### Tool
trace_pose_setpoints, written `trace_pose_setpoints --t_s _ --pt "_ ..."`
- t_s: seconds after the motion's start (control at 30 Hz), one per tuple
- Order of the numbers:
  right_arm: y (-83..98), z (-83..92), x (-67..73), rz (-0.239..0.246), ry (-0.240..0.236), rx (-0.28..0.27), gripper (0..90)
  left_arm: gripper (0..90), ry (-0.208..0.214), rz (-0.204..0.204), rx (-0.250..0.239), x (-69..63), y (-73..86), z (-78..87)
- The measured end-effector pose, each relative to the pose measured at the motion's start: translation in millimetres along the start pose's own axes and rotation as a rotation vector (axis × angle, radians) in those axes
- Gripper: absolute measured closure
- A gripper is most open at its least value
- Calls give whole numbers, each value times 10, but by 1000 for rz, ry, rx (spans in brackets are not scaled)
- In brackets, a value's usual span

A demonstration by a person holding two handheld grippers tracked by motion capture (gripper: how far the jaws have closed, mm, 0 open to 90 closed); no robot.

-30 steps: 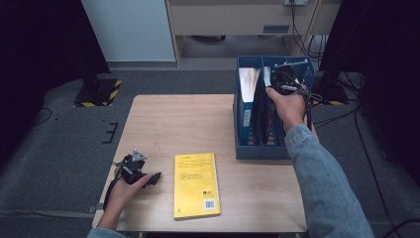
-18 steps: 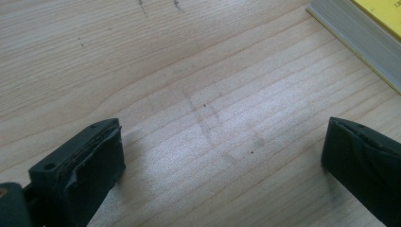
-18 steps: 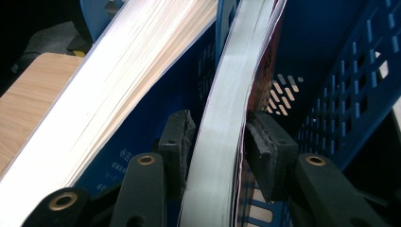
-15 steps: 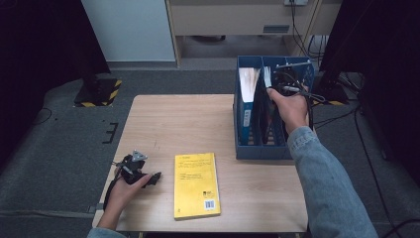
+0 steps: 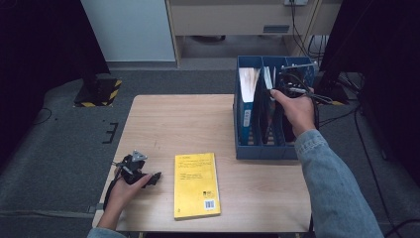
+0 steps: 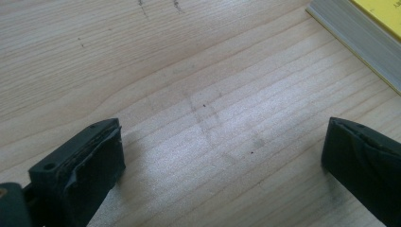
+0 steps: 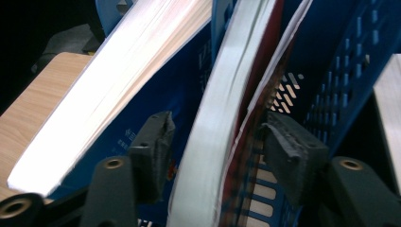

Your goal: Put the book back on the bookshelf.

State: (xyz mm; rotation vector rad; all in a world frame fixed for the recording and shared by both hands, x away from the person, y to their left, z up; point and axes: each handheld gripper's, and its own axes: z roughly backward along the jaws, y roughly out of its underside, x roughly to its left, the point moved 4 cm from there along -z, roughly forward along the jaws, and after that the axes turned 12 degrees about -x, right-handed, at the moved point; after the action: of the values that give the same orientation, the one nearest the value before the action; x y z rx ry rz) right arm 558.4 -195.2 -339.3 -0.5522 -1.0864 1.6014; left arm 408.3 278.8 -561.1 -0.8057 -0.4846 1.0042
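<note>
While the right tongs [image 7: 215, 156] hang over the blue file rack [image 5: 241, 144], their jaws have just been opening, and they now stand apart on either side of a book [image 7: 213, 142] that leans upright in the rack's middle slot. On the left there's a clear gap between pad and pages; on the right the pad sits just beside the red cover, and I cannot tell whether it touches, so no grip here. From the high view, the right tongs [image 5: 292, 87] sit at the rack's far end, the person's hand [image 5: 295, 110] wrapped round them and a denim sleeve [image 5: 332, 188] running back to the near edge.

Next slot over, a thicker blue-covered book [image 7: 104, 90] tilts with its white page edge turned up. The rack stands on the right side of the tabletop [image 5: 178, 124], its perforated blue walls rising past the books.

Over to the left tongs [image 6: 222, 163]: wide open, nothing between the jaws but bare wood grain. From above, the left tongs [image 5: 146, 177] lie low at the near left corner, held in the other hand [image 5: 124, 191]. Just beside them, not touching, a yellow book [image 5: 196, 184] lies flat, cover up, well apart from the rack.
</note>
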Motion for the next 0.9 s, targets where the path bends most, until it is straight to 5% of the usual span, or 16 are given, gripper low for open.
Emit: trace_pose_setpoints --t_s 0.5,0.67,0.9 --pt "161 345 77 100 -71 -37 229 0 5 -2 -1 4 0 -4" --pt "277 489 154 154 -59 -40 223 0 9 -6 -19 16 16 2" --pt "384 672 213 151 -101 -52 189 0 8 -5 -32 27 19 -5"
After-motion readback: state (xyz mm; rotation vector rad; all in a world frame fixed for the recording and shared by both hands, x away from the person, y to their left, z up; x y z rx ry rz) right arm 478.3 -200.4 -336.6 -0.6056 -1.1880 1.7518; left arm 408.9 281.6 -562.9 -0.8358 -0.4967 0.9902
